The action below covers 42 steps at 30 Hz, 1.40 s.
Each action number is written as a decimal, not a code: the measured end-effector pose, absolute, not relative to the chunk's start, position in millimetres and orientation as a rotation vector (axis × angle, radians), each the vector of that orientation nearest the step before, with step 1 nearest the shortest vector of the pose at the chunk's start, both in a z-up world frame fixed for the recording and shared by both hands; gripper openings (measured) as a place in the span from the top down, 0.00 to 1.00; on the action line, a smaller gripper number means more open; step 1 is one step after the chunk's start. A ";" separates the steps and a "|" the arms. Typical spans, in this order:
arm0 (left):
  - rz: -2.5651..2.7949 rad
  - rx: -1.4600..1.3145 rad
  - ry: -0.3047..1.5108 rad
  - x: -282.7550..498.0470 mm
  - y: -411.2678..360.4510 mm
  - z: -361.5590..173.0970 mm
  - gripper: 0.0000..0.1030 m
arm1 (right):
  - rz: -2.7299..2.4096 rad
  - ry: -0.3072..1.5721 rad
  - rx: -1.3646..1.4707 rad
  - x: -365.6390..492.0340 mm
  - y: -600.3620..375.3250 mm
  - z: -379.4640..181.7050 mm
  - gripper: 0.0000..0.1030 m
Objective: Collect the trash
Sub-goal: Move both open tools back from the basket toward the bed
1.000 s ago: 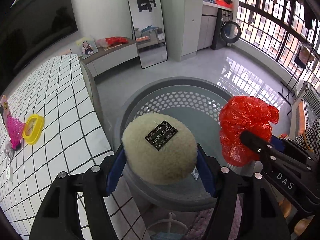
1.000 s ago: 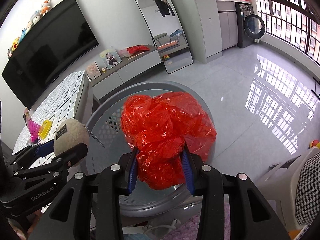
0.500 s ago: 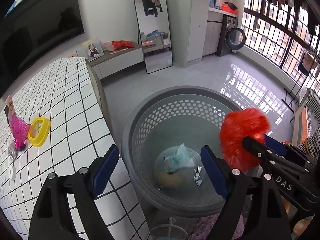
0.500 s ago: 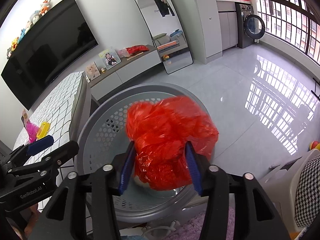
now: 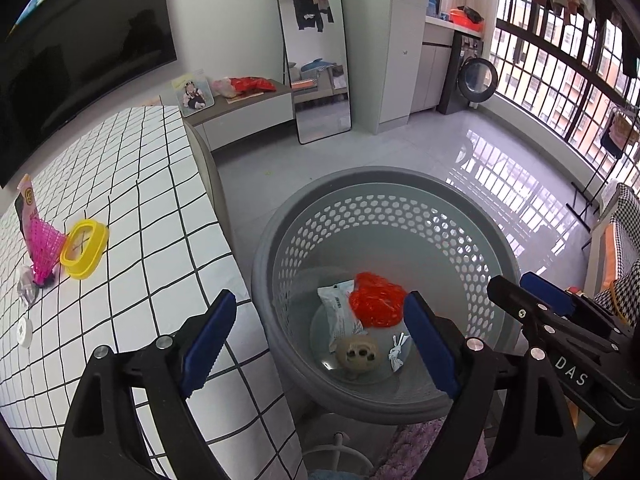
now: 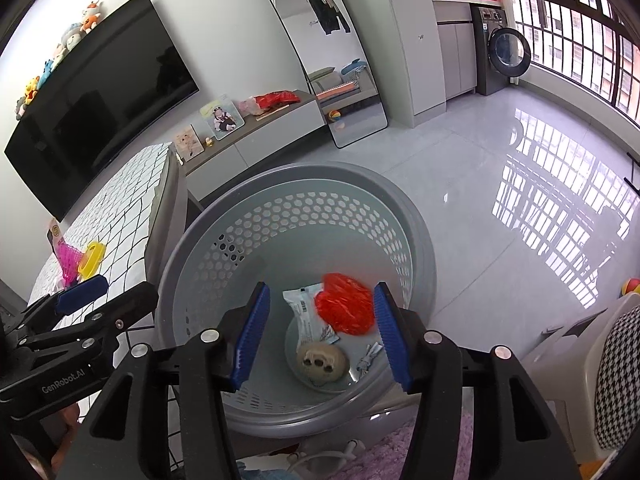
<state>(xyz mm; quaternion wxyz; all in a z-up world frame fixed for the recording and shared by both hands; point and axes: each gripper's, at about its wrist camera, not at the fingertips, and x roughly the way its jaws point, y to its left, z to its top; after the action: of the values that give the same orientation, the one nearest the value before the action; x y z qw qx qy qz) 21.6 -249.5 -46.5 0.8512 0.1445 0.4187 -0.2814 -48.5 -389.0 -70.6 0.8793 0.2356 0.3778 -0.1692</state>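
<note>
Dropped red bag (image 6: 346,309) now in basket (image 6: 416,216) (blurred), below right gripper (image 6: 320,334), jaws apart

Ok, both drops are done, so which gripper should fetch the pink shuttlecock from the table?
Left, probably. The left gripper is open, empty and overhangs the checked table holding the pink shuttlecock; the right gripper sits beyond the basket.

Both wrist cameras look steeply down from close above the grey basket (image 5: 400,216) (image 6: 296,216); the left view sits nearer the checked table (image 5: 132,184); both share the basket's inside.
</note>
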 end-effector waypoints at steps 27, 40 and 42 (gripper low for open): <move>-0.497 0.232 0.834 15.2 -191.6 -31.1 0.17 | -0.330 0.743 0.430 -60.4 -347.4 -53.0 0.40; -0.403 0.194 0.790 13.4 -135.4 -19.1 0.16 | -0.301 0.693 0.344 -54.5 -303.4 -38.7 0.30; -0.390 0.186 0.787 13.8 -126.2 -18.2 0.15 | -0.290 0.687 0.331 -51.5 -297.3 -35.5 0.30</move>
<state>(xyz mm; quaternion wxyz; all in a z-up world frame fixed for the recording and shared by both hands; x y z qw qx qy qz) 13.8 -126.2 -18.2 0.9009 0.0899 0.3806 -0.1884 -51.5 -297.3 -35.5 0.9180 0.1608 0.3341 -0.1411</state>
